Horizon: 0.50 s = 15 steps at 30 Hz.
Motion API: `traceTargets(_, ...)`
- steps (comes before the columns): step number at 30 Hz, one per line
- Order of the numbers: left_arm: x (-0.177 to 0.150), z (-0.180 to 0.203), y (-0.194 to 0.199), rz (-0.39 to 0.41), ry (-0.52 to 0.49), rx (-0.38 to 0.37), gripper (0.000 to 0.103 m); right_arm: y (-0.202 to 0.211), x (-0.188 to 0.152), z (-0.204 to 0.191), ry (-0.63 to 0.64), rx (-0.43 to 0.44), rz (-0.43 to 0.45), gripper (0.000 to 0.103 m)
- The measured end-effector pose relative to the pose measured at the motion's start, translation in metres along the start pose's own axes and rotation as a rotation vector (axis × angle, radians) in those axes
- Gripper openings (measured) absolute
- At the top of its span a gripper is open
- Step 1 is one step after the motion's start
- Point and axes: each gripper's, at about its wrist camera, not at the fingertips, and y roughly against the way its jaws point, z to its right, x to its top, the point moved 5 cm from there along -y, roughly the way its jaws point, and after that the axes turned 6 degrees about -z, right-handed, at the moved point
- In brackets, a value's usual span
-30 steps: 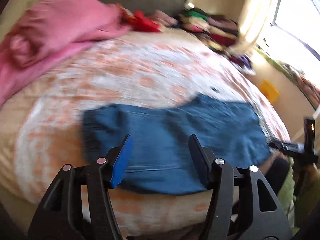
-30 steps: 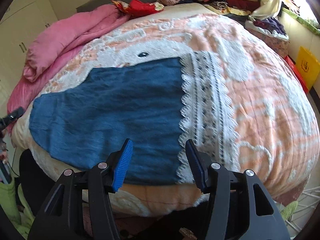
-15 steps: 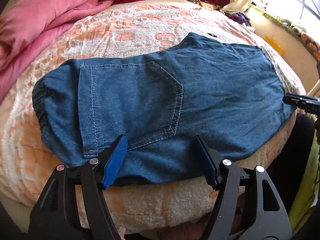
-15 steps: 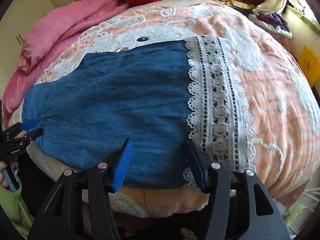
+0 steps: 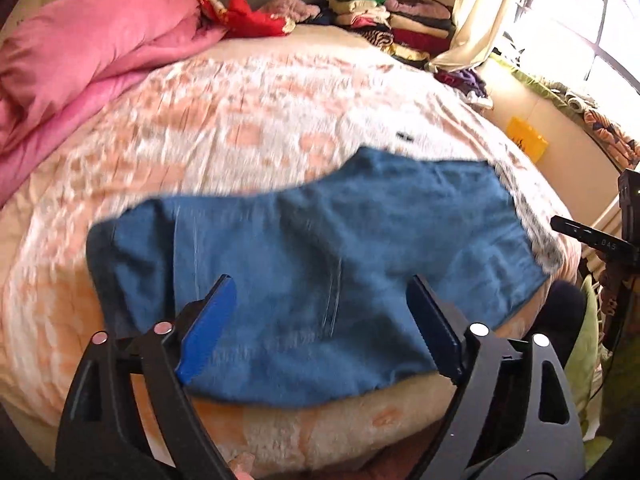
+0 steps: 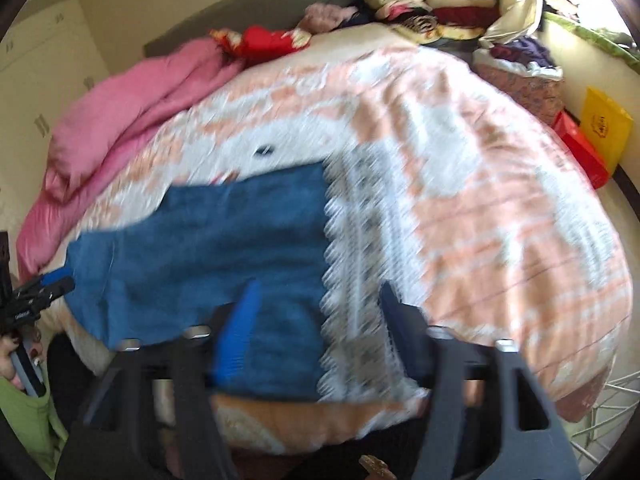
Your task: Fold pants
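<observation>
We have the blue denim pants [image 5: 312, 264] laid flat near the front edge of the bed's peach-and-white blanket [image 5: 248, 120], already doubled over so one leg seems to lie on the other. Their waistband end lies toward the pink duvet [image 5: 88, 52], and the lace-trimmed hem [image 6: 352, 280] lies toward the far side, away from that duvet.

Our left gripper [image 5: 320, 320] hangs above the pants' near edge with its jaws spread wide and nothing between them. Our right gripper [image 6: 316, 320] sits over the boundary where denim meets lace, likewise spread wide and empty. Both views are smeared by motion, so we cannot say how close either claw is to the cloth.

We judge that the lengthwise fold is done and the crosswise fold is not yet begun: the pants lie at full length, unheld.

The next move, as we read it, calls for each claw to drop to the cloth and pinch both layers together. The right one, being nearest the lace hem, looks placed to take that end; the left could pin or grasp the seat area. Then the hem end would be carried over toward the waistband, the end nearest the pink duvet.

The lace looks thin and loose, so we should bite into the denim just beside it.
</observation>
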Motion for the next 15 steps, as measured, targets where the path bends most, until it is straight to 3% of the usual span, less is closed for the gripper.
traceTargets(6, 0.038, 0.014, -0.012, 0.023, -0.02, -0.01, 0.089, -0.006, 0.043, 0.027, -0.05, 0.007, 0.032, 0.074)
traceTargets(15, 0.082, 0.031, -0.061, -0.039, -0.035, -0.041, 0.092, -0.066, 0.091, 0.052, -0.09, 0.049, -0.056, 0.074)
